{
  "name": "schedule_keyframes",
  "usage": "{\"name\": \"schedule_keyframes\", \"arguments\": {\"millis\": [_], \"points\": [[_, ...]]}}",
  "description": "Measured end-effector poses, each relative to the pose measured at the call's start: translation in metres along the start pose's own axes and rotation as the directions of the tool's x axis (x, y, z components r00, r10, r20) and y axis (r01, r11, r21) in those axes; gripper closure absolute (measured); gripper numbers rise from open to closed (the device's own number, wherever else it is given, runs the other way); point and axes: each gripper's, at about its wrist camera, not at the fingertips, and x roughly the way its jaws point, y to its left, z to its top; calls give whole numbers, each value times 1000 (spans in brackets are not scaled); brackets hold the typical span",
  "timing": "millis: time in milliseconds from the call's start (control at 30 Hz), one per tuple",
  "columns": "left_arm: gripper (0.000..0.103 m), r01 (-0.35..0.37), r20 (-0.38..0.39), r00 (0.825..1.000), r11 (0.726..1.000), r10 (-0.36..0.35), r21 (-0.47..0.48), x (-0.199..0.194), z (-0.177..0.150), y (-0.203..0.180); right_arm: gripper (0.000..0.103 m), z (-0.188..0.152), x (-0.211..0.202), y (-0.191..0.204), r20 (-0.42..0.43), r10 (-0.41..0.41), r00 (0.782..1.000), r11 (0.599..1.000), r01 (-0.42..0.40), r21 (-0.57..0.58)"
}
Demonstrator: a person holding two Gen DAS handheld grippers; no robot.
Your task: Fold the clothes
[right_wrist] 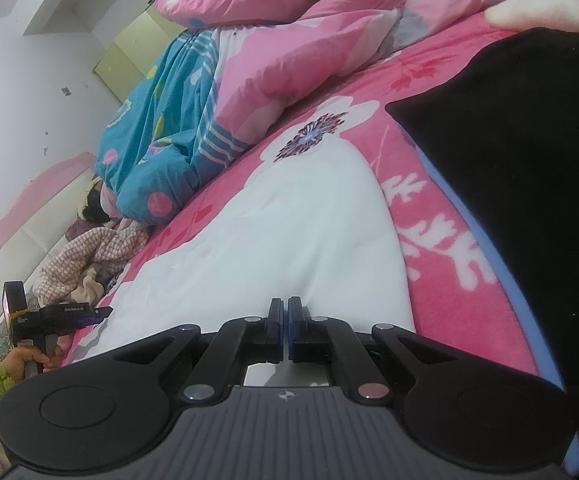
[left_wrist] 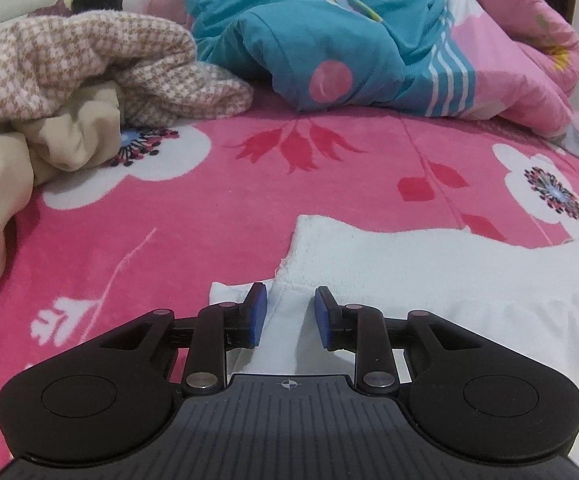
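Observation:
A white garment [left_wrist: 429, 280] lies spread on the pink flowered bed cover [left_wrist: 209, 208]. My left gripper [left_wrist: 287, 312] is open over the garment's left edge, with a fold of white cloth between its blue pads [left_wrist: 259, 316]. In the right wrist view the same white garment [right_wrist: 281, 232] stretches away across the bed. My right gripper [right_wrist: 286, 328] is shut on the near edge of this garment. The left gripper [right_wrist: 69, 314] also shows there at the far left, held in a hand.
A teal and pink quilt [left_wrist: 329, 32] is bunched at the back of the bed. A checked blanket [left_wrist: 81, 64] and beige cloth [left_wrist: 17, 168] lie at the left. A black garment [right_wrist: 529, 184] lies at the right in the right wrist view. A white wall [right_wrist: 29, 80] is behind.

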Motion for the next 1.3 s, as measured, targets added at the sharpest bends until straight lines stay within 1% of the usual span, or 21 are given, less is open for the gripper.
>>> {"name": "schedule_keyframes", "arguments": {"millis": [133, 200, 267, 333, 500, 633, 700, 833, 933, 1033, 1167, 1300], "points": [[82, 12, 7, 1000, 1000, -12, -19, 1, -1, 3, 102, 1, 1, -1, 1, 2, 1000, 1000, -2, 4], [91, 17, 10, 1000, 999, -17, -28, 2, -2, 4, 102, 1, 1, -1, 1, 3, 1000, 1000, -3, 4], [97, 8, 28, 1000, 999, -7, -36, -2, -2, 5, 102, 1, 1, -2, 1, 3, 1000, 1000, -3, 3], [100, -2, 47, 999, 999, 4, -43, -5, -2, 5, 102, 1, 1, -1, 1, 1, 1000, 1000, -1, 5], [101, -25, 92, 995, 998, 31, -64, -14, -3, 7, 102, 2, 1, 1, -3, -9, 1000, 1000, 9, -3], [101, -57, 113, 992, 996, 64, -69, -16, -2, 8, 102, 2, 0, 2, -3, -14, 1000, 1000, 14, -1], [101, -61, 118, 991, 995, 70, -75, -17, -1, 11, 102, 2, 0, 2, -6, -18, 1000, 1000, 18, -2], [101, -80, 103, 991, 994, 88, -81, -13, -3, 13, 102, 2, 0, 3, -7, -21, 1000, 1000, 21, -3], [101, -94, 114, 988, 992, 103, -82, -17, -4, 13, 102, 2, -1, 4, -9, -23, 1000, 1000, 23, -1], [101, -110, 138, 983, 992, 118, -62, -23, -4, 12, 102, 2, -1, 5, -12, -27, 1000, 1000, 27, -13], [101, -134, 101, 985, 990, 138, -49, -10, -5, 12, 102, 2, 0, 2, -9, -17, 1000, 1000, 17, -8], [101, -186, 101, 978, 982, 182, 30, -2, -7, 3, 102, 1, -2, 4, -7, -20, 1000, 1000, 20, -15]]}}
